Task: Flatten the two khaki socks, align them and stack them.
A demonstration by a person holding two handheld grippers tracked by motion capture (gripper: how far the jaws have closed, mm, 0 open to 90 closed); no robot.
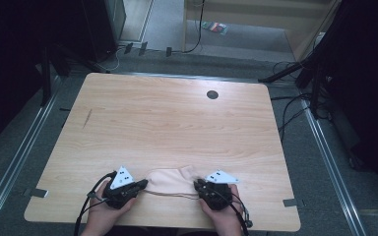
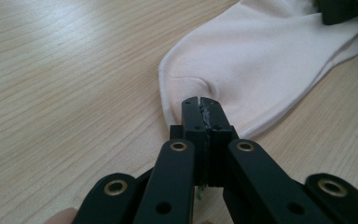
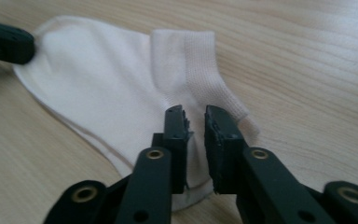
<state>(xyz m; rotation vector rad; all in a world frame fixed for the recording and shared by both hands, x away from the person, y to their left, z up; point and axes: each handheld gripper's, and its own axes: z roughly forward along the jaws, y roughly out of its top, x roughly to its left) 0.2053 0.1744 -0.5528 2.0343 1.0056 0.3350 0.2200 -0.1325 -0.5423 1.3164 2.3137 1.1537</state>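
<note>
A pale pink sock (image 1: 171, 180) lies flat near the table's front edge, between my two grippers. My left gripper (image 1: 143, 185) comes in from the left; in the left gripper view the left gripper (image 2: 199, 101) has its jaws shut on the rounded toe edge of the sock (image 2: 270, 56), where the fabric puckers. My right gripper (image 1: 197, 185) sits at the other end. In the right gripper view the right gripper (image 3: 196, 115) hovers with a narrow gap over the sock (image 3: 102, 84) near its ribbed cuff, and nothing is pinched between its pads.
The wooden table (image 1: 177, 123) has a round dark cable hole (image 1: 212, 94) at the back right and a short dark mark (image 1: 87, 118) at the left. Cables and stand legs lie on the floor around it.
</note>
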